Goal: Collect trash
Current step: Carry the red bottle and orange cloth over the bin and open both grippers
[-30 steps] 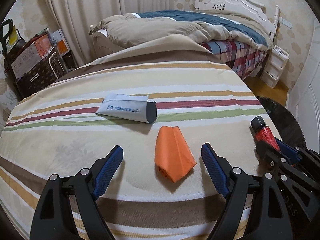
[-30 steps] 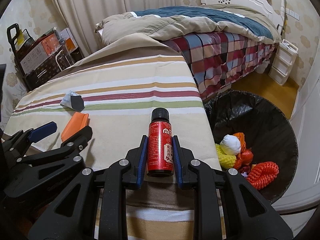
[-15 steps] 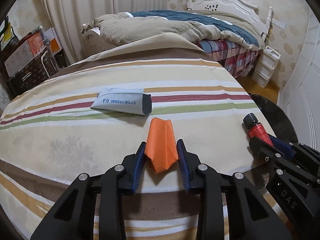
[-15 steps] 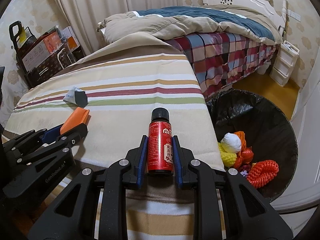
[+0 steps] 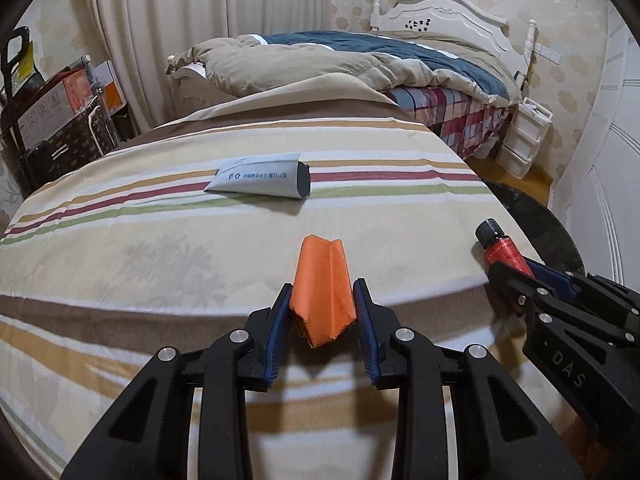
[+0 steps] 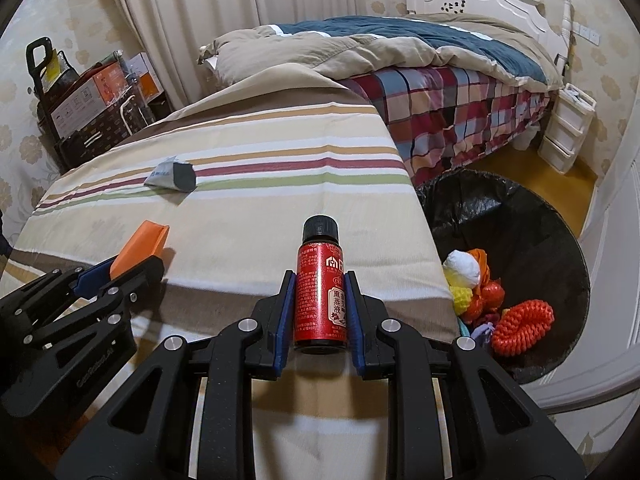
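So the biggest thing in front of us was the striped beige cloth-covered table (image 6: 248, 184), and off its right edge sat the round black-lined trash bin (image 6: 532, 216), already holding a few colourful scraps. That bin was what everything turned on: it lay down and to the right of both tools, and our right gripper (image 6: 320, 280) was clearly the nearer one, hanging close to the table's right edge with the bin's mouth just beside it.

Further back on the cloth lay a flattened grey paper carton (image 5: 264, 181), well apart from both grippers and not picked up yet.

Our left gripper (image 5: 323, 294) was pinching a folded orange paper wedge (image 5: 322, 288), its long axis running straight out along the fingers, lifted just clear of the cloth as far as we could tell.

The right one was clamped on a small red bottle with a black cap (image 6: 319, 284), cap pointing away from us, also lengthwise between the blue pads. We figured the bottle would go in first, with a short swing right.
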Demonstrator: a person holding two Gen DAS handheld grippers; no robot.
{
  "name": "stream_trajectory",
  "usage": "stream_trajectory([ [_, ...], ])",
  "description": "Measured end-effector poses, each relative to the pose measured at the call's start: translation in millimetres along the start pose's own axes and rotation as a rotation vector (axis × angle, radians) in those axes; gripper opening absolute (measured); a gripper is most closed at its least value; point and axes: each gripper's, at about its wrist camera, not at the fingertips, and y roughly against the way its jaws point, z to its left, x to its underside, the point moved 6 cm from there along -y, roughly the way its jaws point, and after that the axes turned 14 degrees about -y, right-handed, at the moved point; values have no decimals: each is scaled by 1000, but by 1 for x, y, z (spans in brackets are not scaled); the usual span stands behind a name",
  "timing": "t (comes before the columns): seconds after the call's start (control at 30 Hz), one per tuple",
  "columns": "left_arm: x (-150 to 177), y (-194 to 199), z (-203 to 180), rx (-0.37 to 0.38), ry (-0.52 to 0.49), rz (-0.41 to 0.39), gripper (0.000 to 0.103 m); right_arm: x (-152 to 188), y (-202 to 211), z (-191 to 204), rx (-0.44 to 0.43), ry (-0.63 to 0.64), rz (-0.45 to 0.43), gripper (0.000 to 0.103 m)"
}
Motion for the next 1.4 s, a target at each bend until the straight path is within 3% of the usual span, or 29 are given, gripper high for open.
stream_trajectory([
  [0.43,12,15,-4,11,7,-22,33,22,17,2,-11,2,-3,23],
  [0.8,7,30,-6,20,19,-60,33,18,39,-16,-11,-36,-47,23],
  [1.1,-22,36,-43,62,-39,-108,33,-6,58,-59,40,-107,-117,23],
  [1.4,-63,25,-106,121,-131,-154,33,-31,66,-111,115,-163,-173,23],
])
